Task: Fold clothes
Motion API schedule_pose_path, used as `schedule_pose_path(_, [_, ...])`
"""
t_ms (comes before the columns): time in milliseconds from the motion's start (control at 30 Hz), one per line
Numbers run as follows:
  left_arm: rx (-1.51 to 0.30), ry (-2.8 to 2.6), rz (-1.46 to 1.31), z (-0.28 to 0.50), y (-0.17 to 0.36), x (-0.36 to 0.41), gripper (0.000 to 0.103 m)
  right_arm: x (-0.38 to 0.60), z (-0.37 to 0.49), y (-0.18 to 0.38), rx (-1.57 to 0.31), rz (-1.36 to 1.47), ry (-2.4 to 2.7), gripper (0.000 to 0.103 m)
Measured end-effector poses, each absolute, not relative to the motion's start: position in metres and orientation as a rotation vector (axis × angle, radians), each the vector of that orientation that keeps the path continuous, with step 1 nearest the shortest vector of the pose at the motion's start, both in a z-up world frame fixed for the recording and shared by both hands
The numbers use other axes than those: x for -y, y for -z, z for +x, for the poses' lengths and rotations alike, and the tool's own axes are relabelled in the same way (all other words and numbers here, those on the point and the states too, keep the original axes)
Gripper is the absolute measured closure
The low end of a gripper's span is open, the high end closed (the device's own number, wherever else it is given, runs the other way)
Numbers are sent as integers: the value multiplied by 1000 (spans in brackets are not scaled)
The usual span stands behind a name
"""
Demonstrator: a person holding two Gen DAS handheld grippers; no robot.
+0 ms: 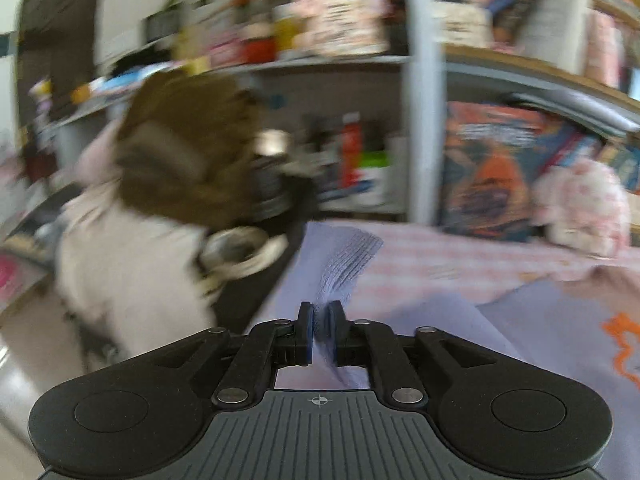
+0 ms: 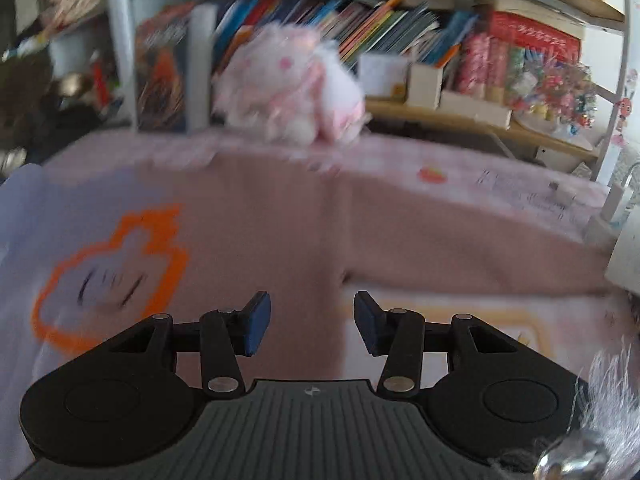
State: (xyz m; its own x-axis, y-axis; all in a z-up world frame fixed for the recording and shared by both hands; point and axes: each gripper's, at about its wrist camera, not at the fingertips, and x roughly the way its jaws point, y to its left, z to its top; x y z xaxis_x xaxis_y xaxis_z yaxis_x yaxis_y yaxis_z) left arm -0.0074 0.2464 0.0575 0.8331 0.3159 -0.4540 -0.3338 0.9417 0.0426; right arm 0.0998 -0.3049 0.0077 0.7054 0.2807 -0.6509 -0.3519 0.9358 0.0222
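- Sweatshirt (image 2: 256, 216), lavender and pink with orange print, lies mostly spread on the pink-covered table (image 2: 500, 184); folding looks barely started.
- Left gripper (image 1: 319, 330) pinches its lavender ribbed cuff (image 1: 348, 260), lifted.
- Right gripper (image 2: 312, 320): fingers part-open, empty, above the body.
- Pink sleeve unfolded.

one sweatshirt (image 2: 260, 220), one plush toy (image 2: 292, 88), two grippers (image 1: 319, 334) (image 2: 312, 324)

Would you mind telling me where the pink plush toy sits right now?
In the right wrist view, the pink plush toy sits at the table's far edge, centre-left, against the bookshelf, beyond the pink garment.
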Motion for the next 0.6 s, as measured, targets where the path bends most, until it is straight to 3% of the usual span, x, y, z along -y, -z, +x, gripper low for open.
schedule_pose_path(133, [-453, -423, -41, -25, -58, -261, 87, 303, 81, -5, -725, -130, -349, 57])
schedule_pose_path(200, [-442, -392, -63, -36, -57, -256, 79, 307, 71, -2, -736, -132, -340, 57])
schedule_pose_path(300, [-473, -189, -137, -47, -47, -230, 74, 314, 61, 3, -759, -121, -323, 57])
schedule_pose_path(500, [-580, 188, -308, -38, -14, -162, 73, 318, 42, 9, -771, -94, -300, 57])
schedule_pose_path(600, [-622, 243, -279, -19, -2, -136, 71, 323, 35, 10, -761, -64, -276, 63])
